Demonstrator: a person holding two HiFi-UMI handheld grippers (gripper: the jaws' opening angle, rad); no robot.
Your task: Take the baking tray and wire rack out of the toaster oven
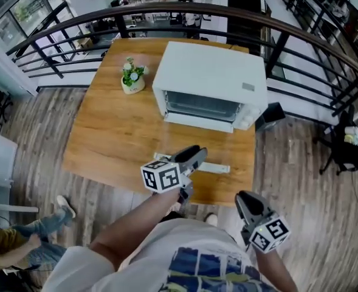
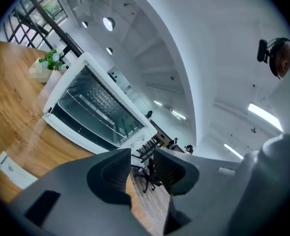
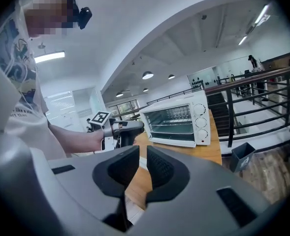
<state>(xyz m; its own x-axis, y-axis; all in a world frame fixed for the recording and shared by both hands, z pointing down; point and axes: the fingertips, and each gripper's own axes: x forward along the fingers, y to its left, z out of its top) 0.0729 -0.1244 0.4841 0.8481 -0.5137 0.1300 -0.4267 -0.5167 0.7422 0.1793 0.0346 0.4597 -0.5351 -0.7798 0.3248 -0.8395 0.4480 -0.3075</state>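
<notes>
The left arm (image 1: 136, 219) reaches forward, and the left gripper (image 1: 194, 156) points roughly level, its fingers (image 2: 112, 173) apart with nothing between them. The right gripper (image 1: 244, 201) is held nearer the body, tilted slightly down, fingers narrowly apart and empty.

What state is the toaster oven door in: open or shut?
Shut: the door stands flush with the toaster oven's front; wire rack shows behind its glass.
</notes>
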